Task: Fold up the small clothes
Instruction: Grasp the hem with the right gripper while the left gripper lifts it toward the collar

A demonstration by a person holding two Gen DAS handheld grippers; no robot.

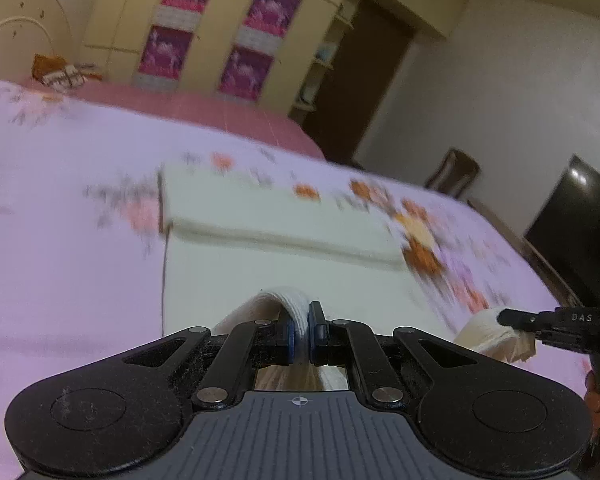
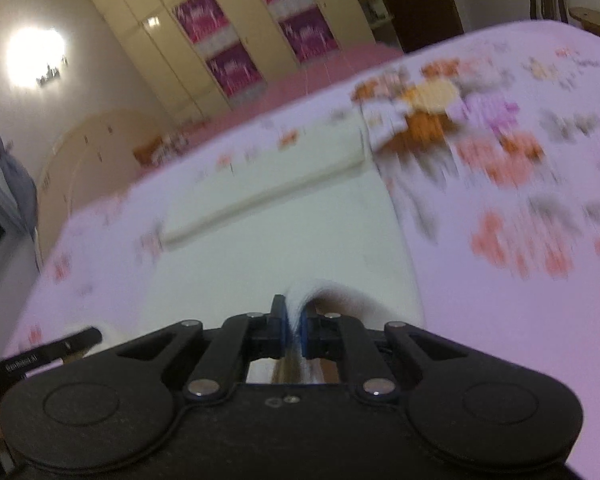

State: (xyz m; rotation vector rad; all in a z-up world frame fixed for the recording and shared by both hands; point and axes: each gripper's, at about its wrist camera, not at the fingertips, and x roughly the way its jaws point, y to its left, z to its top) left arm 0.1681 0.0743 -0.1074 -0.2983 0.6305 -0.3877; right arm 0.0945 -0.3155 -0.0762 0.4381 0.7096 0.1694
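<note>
Bedroom with a floral bedsheet (image 1: pixel 80 280) over the bed; the white cloth (image 1: pixel 284 264) lies on it, far edge already folded. The left gripper (image 1: pixel 300 336) and right gripper (image 2: pixel 294 330) each pinch a near corner, probably to carry it over.

I am holding the near edge of the cloth (image 1: pixel 284 268) lying on the bed (image 1: pixel 72 240), my left gripper (image 1: pixel 300 336) beside my right gripper (image 2: pixel 294 332); the wardrobe (image 1: pixel 220 32) is standing behind the bed.
</note>
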